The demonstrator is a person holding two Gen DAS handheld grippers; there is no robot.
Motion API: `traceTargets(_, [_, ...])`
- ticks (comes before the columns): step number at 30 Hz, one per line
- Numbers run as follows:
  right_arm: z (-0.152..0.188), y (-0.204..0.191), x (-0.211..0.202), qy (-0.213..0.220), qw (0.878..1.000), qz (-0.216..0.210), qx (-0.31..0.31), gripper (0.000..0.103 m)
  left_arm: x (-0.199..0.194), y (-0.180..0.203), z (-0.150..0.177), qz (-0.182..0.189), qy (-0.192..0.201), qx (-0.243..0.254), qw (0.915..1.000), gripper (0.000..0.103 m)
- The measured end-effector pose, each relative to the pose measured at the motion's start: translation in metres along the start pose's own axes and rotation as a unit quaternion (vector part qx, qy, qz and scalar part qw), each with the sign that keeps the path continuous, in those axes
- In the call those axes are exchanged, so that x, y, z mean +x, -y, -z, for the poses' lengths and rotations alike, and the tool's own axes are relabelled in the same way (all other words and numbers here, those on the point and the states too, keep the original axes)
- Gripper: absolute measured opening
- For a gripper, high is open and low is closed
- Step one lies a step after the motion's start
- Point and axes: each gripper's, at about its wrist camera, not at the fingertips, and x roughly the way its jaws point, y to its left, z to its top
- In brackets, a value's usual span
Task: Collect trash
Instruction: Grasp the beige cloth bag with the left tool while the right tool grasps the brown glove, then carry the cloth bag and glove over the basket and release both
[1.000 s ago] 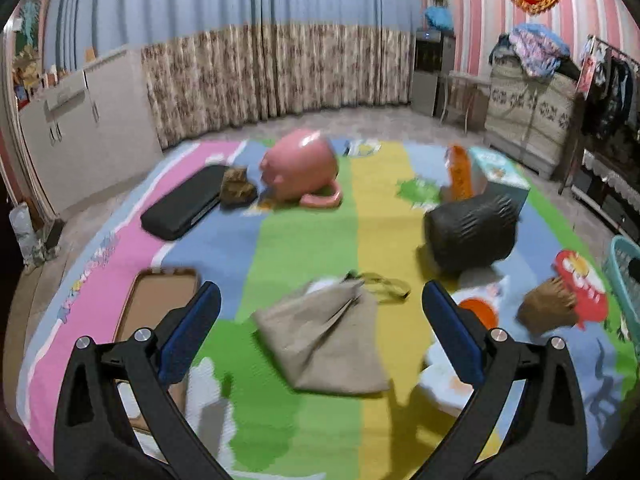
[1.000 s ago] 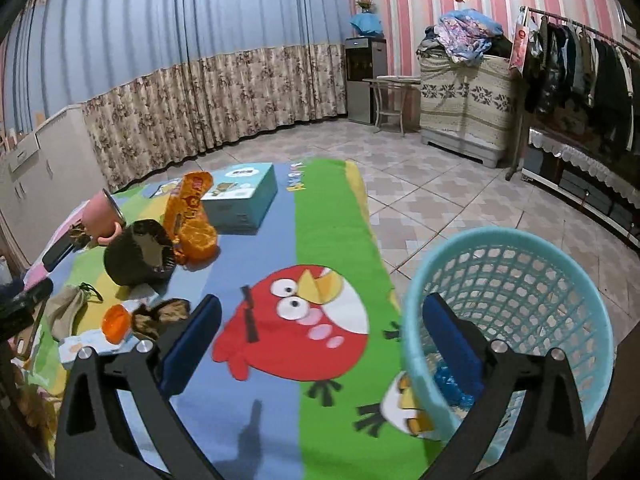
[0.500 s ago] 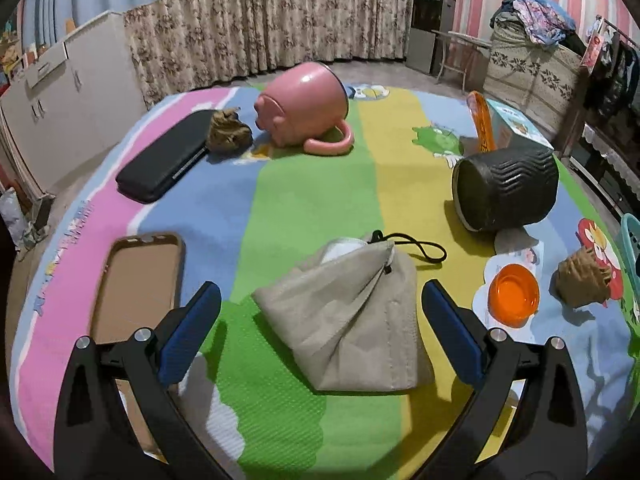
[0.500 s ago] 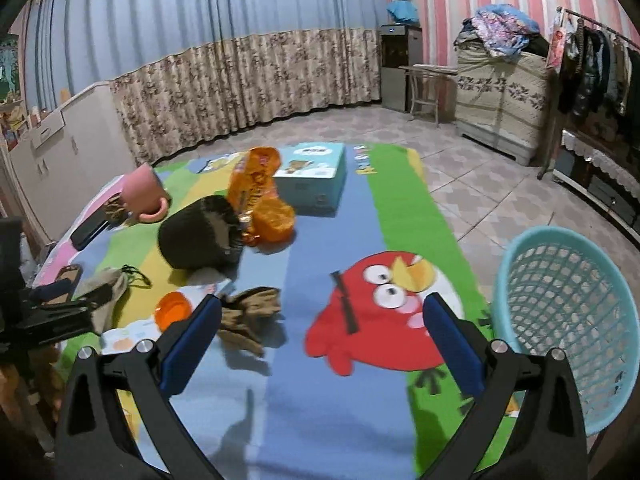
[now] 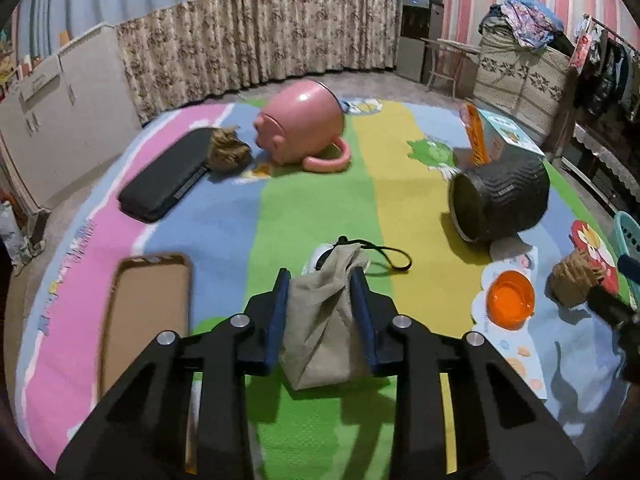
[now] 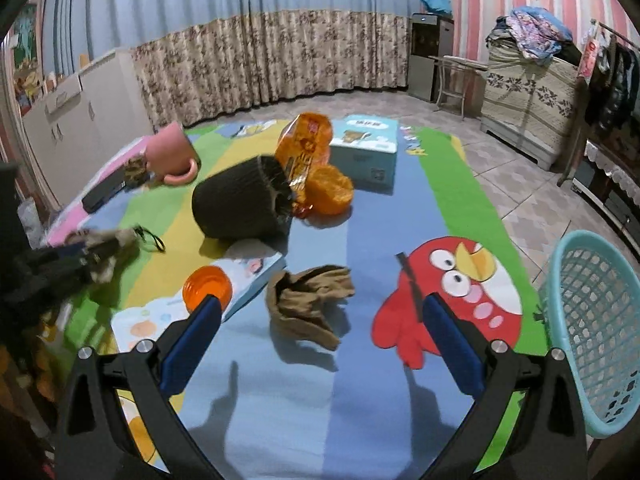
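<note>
A big striped mat (image 5: 320, 200) with cartoon birds fills most of both views. In the right wrist view a light blue basket (image 6: 592, 332) stands at the right edge of the picture, partly off the mat.

In the left wrist view a pink mug (image 5: 300, 128) lies on its side near the top middle. A black ribbed pot (image 5: 500, 196) lies tipped over at the right. A flat black case (image 5: 164, 176) lies at the upper left, and a brown crumpled paper ball (image 5: 228, 152) touches its far end. A brown phone case (image 5: 144, 312) lies at the lower left.

The left gripper (image 5: 322, 292) is at the bottom middle of its view. Its jaws are closing, and the blue pads press on both sides of a tan cloth bag (image 5: 324, 320). The bag is bunched up between them. Its black cord (image 5: 384, 252) loops out on the mat just past the fingers.

The right gripper (image 6: 320, 312) has its jaws wide apart and holds nothing. A brown crumpled paper (image 6: 308, 300) lies on the blue stripe between the two fingers, a bit ahead of them, not touching. A small orange cup (image 6: 208, 290) sits on a flat picture card just beside the left finger in that picture. An orange snack bag (image 6: 308, 152) leans at the top middle, behind the pot.
</note>
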Motion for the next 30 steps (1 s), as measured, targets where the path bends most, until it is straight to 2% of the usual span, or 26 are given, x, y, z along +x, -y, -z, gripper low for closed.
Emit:
traceTargets(4, [0.003, -0.003, 0.012, -0.016, 1.000, 0.009, 0.000, 0.095, -0.002, -0.013, -0.002, -0.003, 0.007, -0.012, 0.9999, 0.027])
traceTargets(8, [0.003, 0.003, 0.020, -0.035, 0.999, -0.020, 0.015, 0.060, -0.003, -0.020, -0.003, 0.000, 0.008, -0.018, 0.9998, 0.026])
traceTargets(9, [0.004, 0.005, 0.021, -0.038, 0.999, -0.030, 0.021, 0.057, -0.003, -0.021, -0.003, -0.002, 0.009, -0.019, 0.9998, 0.026])
traceTargets(12, [0.003, 0.008, 0.021, -0.037, 0.997, -0.058, 0.028, 0.039, -0.005, -0.022, -0.004, -0.002, 0.012, -0.021, 0.9997, 0.026])
traceTargets(14, [0.003, 0.009, 0.018, -0.030, 0.997, -0.062, 0.026, 0.036, -0.008, -0.020, -0.006, -0.003, 0.018, -0.022, 0.9996, 0.026])
traceTargets(21, [-0.003, 0.028, -0.004, 0.009, 0.999, -0.040, 0.020, 0.036, -0.025, 0.004, -0.016, -0.005, 0.040, -0.009, 0.9991, 0.026])
traceTargets(30, [-0.008, 0.086, -0.048, 0.065, 0.997, 0.017, 0.022, 0.036, -0.050, 0.068, -0.036, 0.019, 0.082, 0.009, 0.9965, 0.025])
